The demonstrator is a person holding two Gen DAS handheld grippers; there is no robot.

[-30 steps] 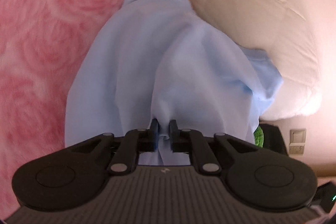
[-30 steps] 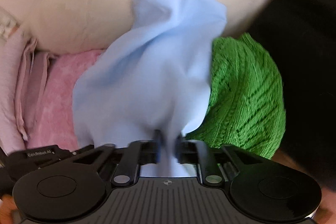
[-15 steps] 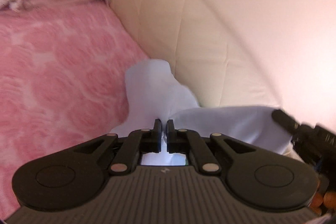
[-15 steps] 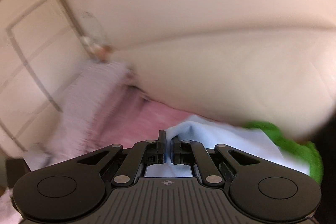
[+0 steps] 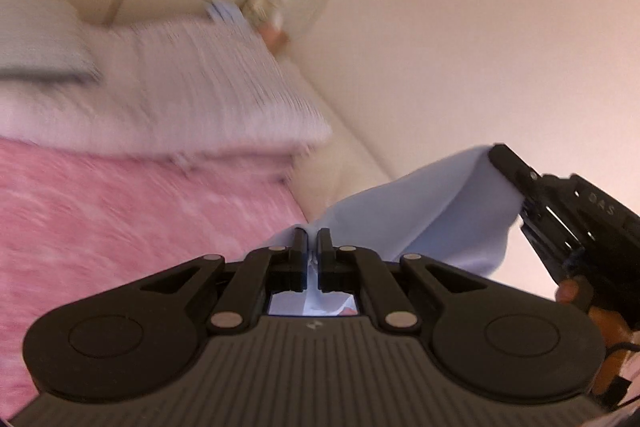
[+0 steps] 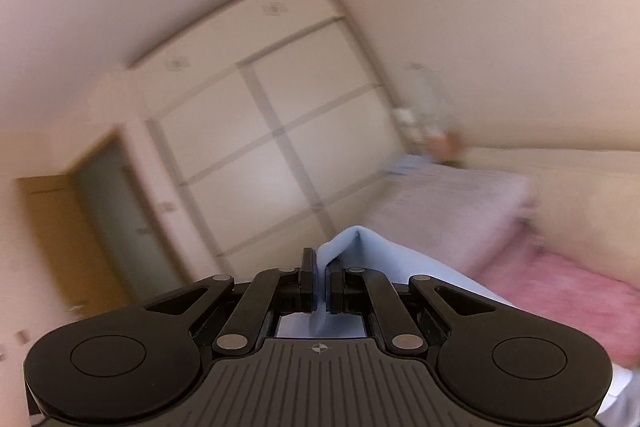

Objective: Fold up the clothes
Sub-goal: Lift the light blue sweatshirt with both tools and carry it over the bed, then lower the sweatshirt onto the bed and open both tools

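A light blue garment [image 5: 420, 211] hangs in the air, stretched between both grippers above a bed. My left gripper [image 5: 311, 241] is shut on one edge of it. In the left wrist view the right gripper [image 5: 496, 157] comes in from the right, clamped on the garment's other end, with a person's fingers behind it. In the right wrist view my right gripper [image 6: 320, 267] is shut on a fold of the same blue garment [image 6: 360, 247], which trails down to the right. Most of the cloth is hidden below both grippers.
A pink bedspread [image 5: 120, 211] covers the bed, with striped pale pillows [image 5: 192, 91] at its head and a padded cream headboard [image 5: 352, 163] beside them. White wardrobe doors [image 6: 260, 131], a wooden door [image 6: 60, 227] and plain walls stand beyond.
Both grippers have risen and tipped up from looking down at the bed, lifting the blue garment off it. The green knit and black item have dropped out of view.
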